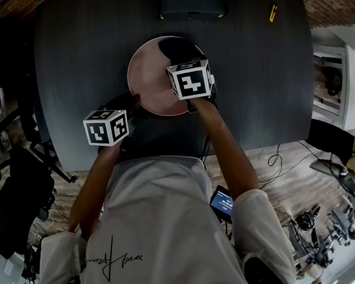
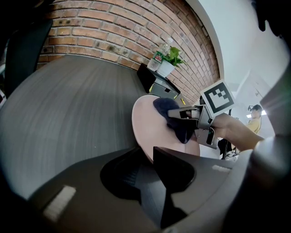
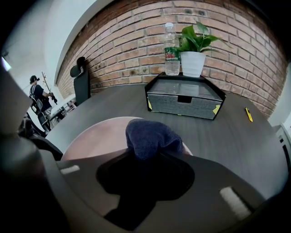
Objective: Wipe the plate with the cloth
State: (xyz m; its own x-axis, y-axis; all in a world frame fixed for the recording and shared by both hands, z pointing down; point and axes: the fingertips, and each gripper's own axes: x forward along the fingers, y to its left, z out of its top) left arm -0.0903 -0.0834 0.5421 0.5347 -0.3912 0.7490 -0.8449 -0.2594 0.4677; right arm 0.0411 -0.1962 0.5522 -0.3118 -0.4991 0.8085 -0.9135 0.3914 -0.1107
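Pink round ceramic plate (image 1: 147, 80) lies flat on the dark grey table (image 1: 264, 92), its near rim clamped in the left gripper (image 2: 150, 157). The right gripper (image 3: 146, 158) pinches a dark blue cloth (image 3: 150, 135) (bunched, resting on the plate). A white pot (image 3: 192, 64) holds a green plant (image 3: 198, 38).

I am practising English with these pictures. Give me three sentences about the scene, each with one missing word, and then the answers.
1. The right gripper presses a dark blue ____ onto the plate.
2. The colour of the plate is ____.
3. In front of the brick wall, beside the water bottle, stands a green potted ____.

Missing words: cloth; pink; plant.
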